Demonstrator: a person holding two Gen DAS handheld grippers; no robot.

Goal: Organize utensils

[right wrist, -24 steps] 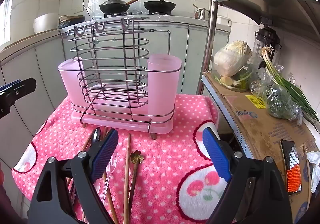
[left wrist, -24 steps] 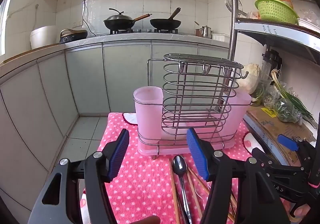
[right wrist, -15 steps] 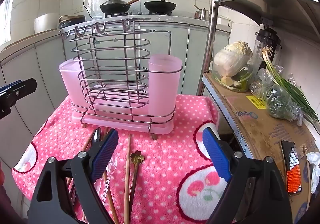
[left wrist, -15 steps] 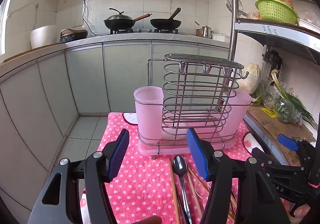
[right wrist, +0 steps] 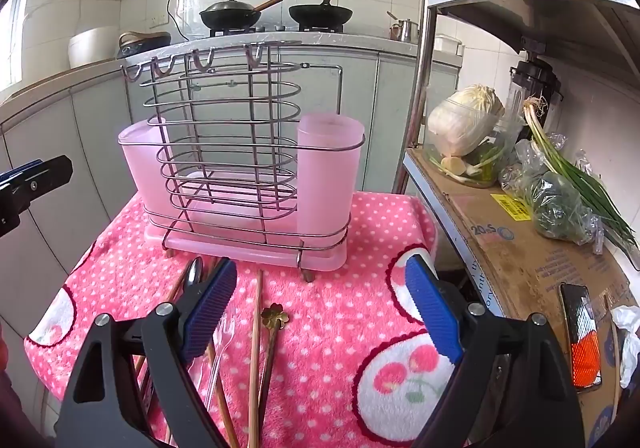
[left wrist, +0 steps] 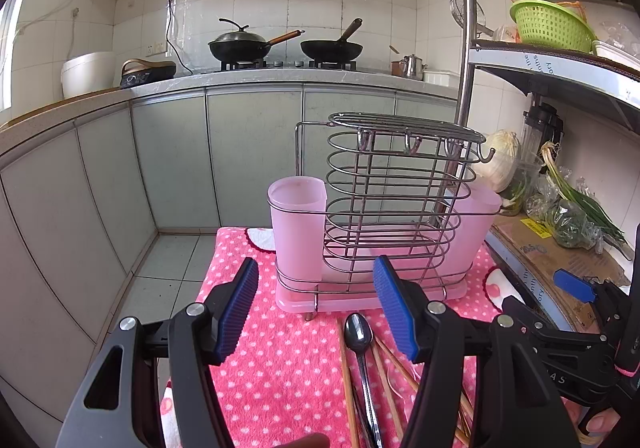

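Landmark: wire rack (left wrist: 394,207) with pink cups, standing on the pink dotted cloth (left wrist: 280,368) that covers the tabletop.

Left of rack: left pink cup (left wrist: 297,226), empty as far as visible. Left tongs (left wrist: 316,310) hang in front of the rack's left half, above the cloth, blue pads spread wide, nothing between them.

In front of rack, toward the cameras: the utensils lie loose in a bundle on the cloth. Metal spoon (left wrist: 359,330) has its bowl near the rack's base tray, its handle running back toward the tongs. Wooden chopsticks (right wrist: 256,348) lie alongside it, with the same long axis, roughly square to the rack's front. A clear plastic fork (right wrist: 224,332) and a small spoon with a flower-shaped gold end (right wrist: 275,315) lie among them.

Right tongs (right wrist: 320,312): released, pads wide apart, empty. Their left pad sits over the bundle and the chopsticks pass between the pads.

Key relation: the bundle lies below both tongs, between them, with handle ends nearest. Judgement: the right tongs already straddle a chopstick, so they look better placed for the first pick; a grip must close across the shaft.

Right of rack: right pink cup (right wrist: 328,175), empty at the rim.

Versus the earlier frames: no visible change in tongs, utensils or rack. Nothing sorted yet.
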